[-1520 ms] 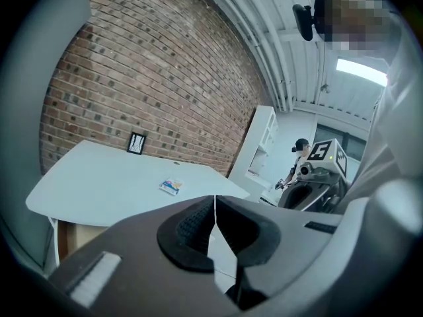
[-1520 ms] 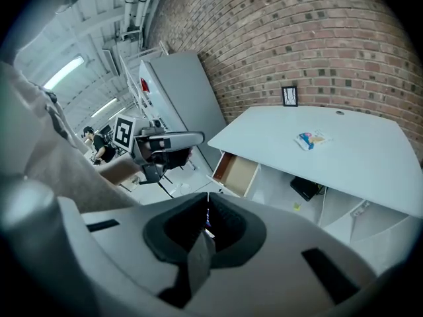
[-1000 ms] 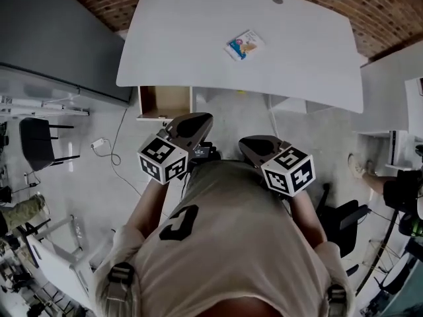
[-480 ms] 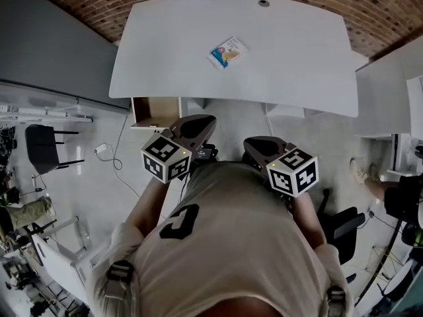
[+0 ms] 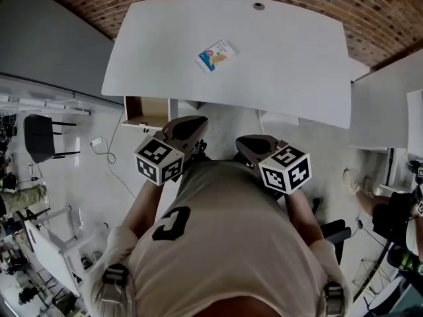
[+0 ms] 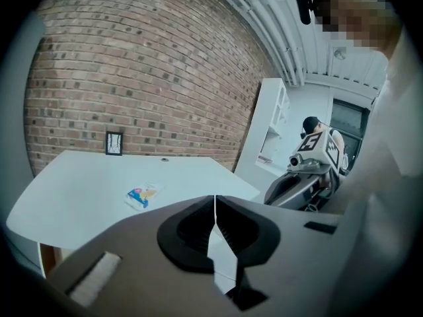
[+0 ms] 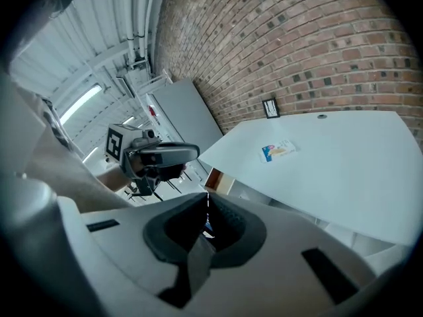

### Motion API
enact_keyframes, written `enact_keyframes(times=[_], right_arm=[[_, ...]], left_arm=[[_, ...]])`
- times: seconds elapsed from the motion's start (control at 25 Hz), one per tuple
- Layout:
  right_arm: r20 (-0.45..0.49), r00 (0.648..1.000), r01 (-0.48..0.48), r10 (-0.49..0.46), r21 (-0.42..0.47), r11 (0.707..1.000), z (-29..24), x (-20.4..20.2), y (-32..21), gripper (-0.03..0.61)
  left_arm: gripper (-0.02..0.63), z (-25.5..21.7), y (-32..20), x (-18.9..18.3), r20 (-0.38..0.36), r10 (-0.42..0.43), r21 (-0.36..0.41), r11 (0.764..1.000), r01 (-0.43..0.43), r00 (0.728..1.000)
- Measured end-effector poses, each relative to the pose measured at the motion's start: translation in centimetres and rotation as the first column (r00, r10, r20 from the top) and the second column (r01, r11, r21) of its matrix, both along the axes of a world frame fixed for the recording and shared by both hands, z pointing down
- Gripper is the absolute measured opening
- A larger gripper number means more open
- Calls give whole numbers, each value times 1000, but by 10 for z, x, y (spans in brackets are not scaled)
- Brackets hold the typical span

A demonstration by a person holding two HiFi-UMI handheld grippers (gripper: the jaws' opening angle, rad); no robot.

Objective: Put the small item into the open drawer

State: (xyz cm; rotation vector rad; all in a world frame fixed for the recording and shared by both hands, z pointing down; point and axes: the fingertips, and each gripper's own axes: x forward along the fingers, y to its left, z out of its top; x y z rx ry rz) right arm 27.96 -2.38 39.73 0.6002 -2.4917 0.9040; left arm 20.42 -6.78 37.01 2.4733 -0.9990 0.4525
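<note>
Left gripper (image 6: 215, 207): jaws are pressed together, nothing held between them. Right gripper (image 7: 206, 210): jaws are likewise met, nothing clamped. Both are held before the person's chest, short of the white desk (image 5: 284, 65). Small item (image 5: 216, 55): a flat colourful packet, laid on the desk top, well apart from both grippers. Open drawer (image 5: 147, 109): seen under the desk's left front edge, brown inside.

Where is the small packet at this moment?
In the head view the small packet lies flat on the white table, left of its middle; the open drawer is under the table's near left corner.
</note>
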Motion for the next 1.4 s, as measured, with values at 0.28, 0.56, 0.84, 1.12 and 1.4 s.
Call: enact_keyframes(times=[0.28,0.56,0.84,1.12,1.4], right_arm=[[37,996,86,-85,-29,996,5,-6,-10,6],[13,988,154,-154,-53,987,13,-30,-21,6],[-62,996,68,-71,-47,997,13,-29,-65,6],[-131,991,26,-32,-50,998,11,-44,-101,6],[-170,985,-28,16,-68,997,15,-56,-128,6]], left_arm=[[9,2,-6,-15,44,-105,-15,994,105,994],[9,11,-20,-45,31,-172,-40,984,173,985],[9,27,-79,-71,-17,-186,-66,981,184,982],[9,42,-134,-98,-39,-187,-112,977,182,982],[9,79,-168,-114,-53,-169,-199,968,155,984]])
